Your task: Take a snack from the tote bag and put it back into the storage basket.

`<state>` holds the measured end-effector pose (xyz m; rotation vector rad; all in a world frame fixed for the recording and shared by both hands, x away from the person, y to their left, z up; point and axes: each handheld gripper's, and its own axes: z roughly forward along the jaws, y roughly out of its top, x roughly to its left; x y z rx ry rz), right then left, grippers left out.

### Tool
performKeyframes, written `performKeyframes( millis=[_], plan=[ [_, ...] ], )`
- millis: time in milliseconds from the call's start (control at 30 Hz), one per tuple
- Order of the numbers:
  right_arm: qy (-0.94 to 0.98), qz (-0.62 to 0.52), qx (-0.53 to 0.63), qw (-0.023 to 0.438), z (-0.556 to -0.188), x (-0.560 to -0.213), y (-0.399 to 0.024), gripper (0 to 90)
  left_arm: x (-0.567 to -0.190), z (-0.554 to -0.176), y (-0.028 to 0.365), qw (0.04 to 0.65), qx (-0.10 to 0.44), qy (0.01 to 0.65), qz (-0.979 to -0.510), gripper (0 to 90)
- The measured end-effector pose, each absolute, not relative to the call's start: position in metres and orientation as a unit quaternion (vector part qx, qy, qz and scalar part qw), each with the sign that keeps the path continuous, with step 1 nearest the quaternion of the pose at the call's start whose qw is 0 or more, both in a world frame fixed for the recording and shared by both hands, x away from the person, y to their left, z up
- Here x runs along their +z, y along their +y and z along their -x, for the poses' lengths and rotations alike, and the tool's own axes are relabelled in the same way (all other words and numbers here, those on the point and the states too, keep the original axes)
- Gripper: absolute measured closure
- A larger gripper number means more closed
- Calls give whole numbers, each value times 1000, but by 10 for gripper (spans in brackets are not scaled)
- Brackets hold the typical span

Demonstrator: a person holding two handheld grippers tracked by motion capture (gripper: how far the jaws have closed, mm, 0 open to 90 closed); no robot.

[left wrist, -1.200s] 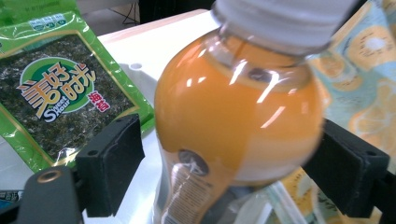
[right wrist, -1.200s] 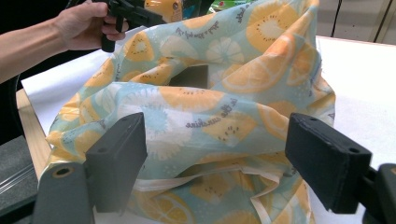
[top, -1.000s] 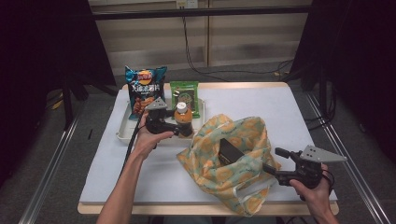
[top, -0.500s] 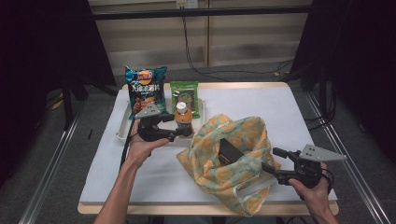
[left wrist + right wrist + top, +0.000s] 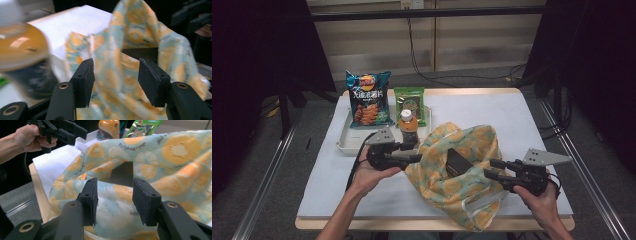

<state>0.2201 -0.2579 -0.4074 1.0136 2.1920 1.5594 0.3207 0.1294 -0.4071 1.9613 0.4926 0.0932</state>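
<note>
- Left gripper (image 5: 414, 158) at the bag's (image 5: 462, 175) left edge, jaws part-spread and just now closing in.
- Fold of bag cloth (image 5: 117, 75) between its pads in the left gripper view; pads not yet pressing on it (a gap shows on each side).
- Right gripper (image 5: 492, 167) at the bag's right side, jaws likewise half-spread and just now closing.
- Bag cloth (image 5: 115, 195) bulging between those pads in the right gripper view; no clear pinch, gaps visible beside the cloth.
- Bag: thin cloth, pale green with orange fruit slices, lying crumpled on the white table (image 5: 512, 115) at front centre, mouth gaping upward, dark inside.
- Bottle (image 5: 408, 127) with white cap and amber contents, upright just behind the left gripper, at the tray's (image 5: 343, 145) right end.
- Chips bag (image 5: 368, 100) standing at the tray's back; green packet (image 5: 411, 102) just right of it.
- Left hand (image 5: 369, 172) wrapped round its gripper, right hand (image 5: 539, 197) near the table's front edge.
</note>
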Motion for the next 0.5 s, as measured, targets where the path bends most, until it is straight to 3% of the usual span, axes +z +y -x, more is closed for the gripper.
performKeyframes(
  millis=[100, 167, 267, 333, 400, 500],
  plan=[
    [768, -338, 530, 125, -228, -406, -252, 486, -416, -311, 117, 520, 27, 201, -830, 470],
    [772, -334, 527, 123, -234, -405, -248, 469, -421, -304, 107, 503, 19, 177, -846, 655],
    [773, -324, 532, 118, -241, -399, -237, 466, -426, -298, 93, 487, -4, 154, -860, 751],
    [777, -322, 531, 102, -247, -399, -231, 444, -428, -295, 86, 494, -9, 160, -855, 739],
    [784, -319, 525, 93, -252, -405, -225, 408, -434, -294, 81, 504, -25, 170, -847, 631],
    [794, -319, 512, 76, -255, -419, -221, 369, -445, -290, 74, 491, -35, 160, -856, 600]
  ],
)
